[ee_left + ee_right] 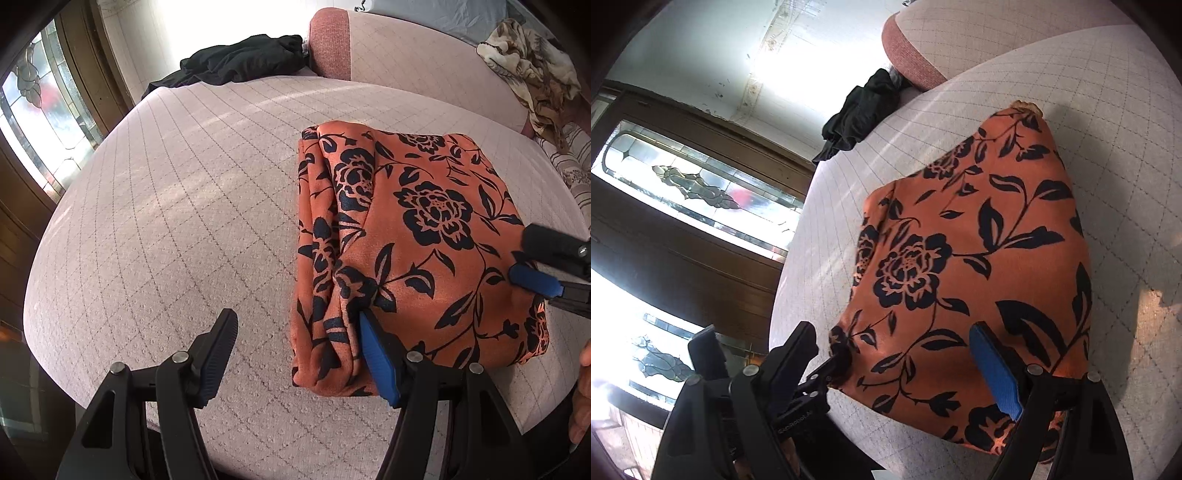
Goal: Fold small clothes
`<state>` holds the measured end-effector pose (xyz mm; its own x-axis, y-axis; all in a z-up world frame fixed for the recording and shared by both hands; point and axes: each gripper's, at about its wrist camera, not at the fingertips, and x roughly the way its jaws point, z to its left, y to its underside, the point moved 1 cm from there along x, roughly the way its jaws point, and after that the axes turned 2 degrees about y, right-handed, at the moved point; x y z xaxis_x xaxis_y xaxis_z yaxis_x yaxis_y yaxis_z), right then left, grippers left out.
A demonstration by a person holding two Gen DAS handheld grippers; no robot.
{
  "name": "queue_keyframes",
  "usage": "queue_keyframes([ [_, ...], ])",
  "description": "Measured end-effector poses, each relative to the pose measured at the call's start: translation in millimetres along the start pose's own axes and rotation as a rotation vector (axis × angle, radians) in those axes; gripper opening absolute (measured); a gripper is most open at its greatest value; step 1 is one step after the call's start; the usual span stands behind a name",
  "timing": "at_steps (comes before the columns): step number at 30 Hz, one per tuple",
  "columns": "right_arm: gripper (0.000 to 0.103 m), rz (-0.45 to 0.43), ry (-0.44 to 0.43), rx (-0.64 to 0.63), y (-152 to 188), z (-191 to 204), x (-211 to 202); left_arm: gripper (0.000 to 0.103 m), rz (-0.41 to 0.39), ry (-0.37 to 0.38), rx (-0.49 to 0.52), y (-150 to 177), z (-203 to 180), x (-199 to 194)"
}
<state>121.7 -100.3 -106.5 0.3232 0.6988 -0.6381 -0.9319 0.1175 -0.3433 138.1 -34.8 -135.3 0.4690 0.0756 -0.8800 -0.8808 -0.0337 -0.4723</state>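
Observation:
An orange cloth with black flowers (413,236) lies folded into a thick rectangle on a pale pink quilted cushion (166,221). My left gripper (295,321) stands open at the cloth's near left corner. Its blue-padded finger rests on top of the fabric and its black finger hangs over the bare cushion, so only the folded left edge lies between them. My right gripper (532,258) comes in from the right edge, open, just over the cloth's right side. In the right wrist view the right gripper (894,332) spreads wide above the cloth (960,240), gripping nothing.
A black garment (240,61) lies at the cushion's far edge beside a pink upholstered armrest (328,40). A beige patterned blanket (532,70) is bunched at the back right. A leaded-glass door (48,99) stands to the left. A person's hand (583,387) shows at the right edge.

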Motion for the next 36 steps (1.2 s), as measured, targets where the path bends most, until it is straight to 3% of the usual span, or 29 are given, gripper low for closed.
queue_keyframes([
  [2, 0.088, 0.033, 0.0, 0.013, 2.4, -14.4, 15.9, 0.068, 0.005, 0.003, 0.0, -0.2, 1.1, 0.6],
  [8, 0.088, -0.022, -0.035, -0.027, -1.3, 10.4, -14.6, 0.068, -0.005, 0.0, -0.006, -6.1, 2.3, -3.1],
  [17, 0.088, -0.064, -0.037, -0.012, -19.7, 3.5, -31.0, 0.068, -0.023, -0.017, -0.007, -17.5, 1.7, -8.5],
  [21, 0.088, -0.07, -0.02, 0.003, -51.3, -7.3, -14.9, 0.068, -0.02, -0.016, -0.013, -17.8, 2.8, -7.0],
  [24, 0.089, 0.039, 0.02, 0.108, -66.2, -41.9, 24.8, 0.068, -0.017, -0.008, -0.014, -18.3, 4.7, -7.0],
  [25, 0.089, 0.018, -0.001, 0.132, -67.2, -45.5, 23.3, 0.068, -0.022, -0.008, -0.014, -18.7, 6.0, -8.3],
  [28, 0.089, -0.047, -0.036, 0.081, -62.4, -28.6, -5.7, 0.069, -0.039, 0.021, -0.047, -22.2, 15.5, -9.7],
  [31, 0.089, -0.1, -0.001, 0.019, -49.1, -25.6, -35.1, 0.07, -0.048, 0.108, -0.103, -29.9, 26.1, -8.1],
  [36, 0.089, -0.098, 0.091, 0.114, -34.8, -73.7, -49.6, 0.075, -0.039, 0.202, -0.192, -44.7, 35.6, 1.6],
])
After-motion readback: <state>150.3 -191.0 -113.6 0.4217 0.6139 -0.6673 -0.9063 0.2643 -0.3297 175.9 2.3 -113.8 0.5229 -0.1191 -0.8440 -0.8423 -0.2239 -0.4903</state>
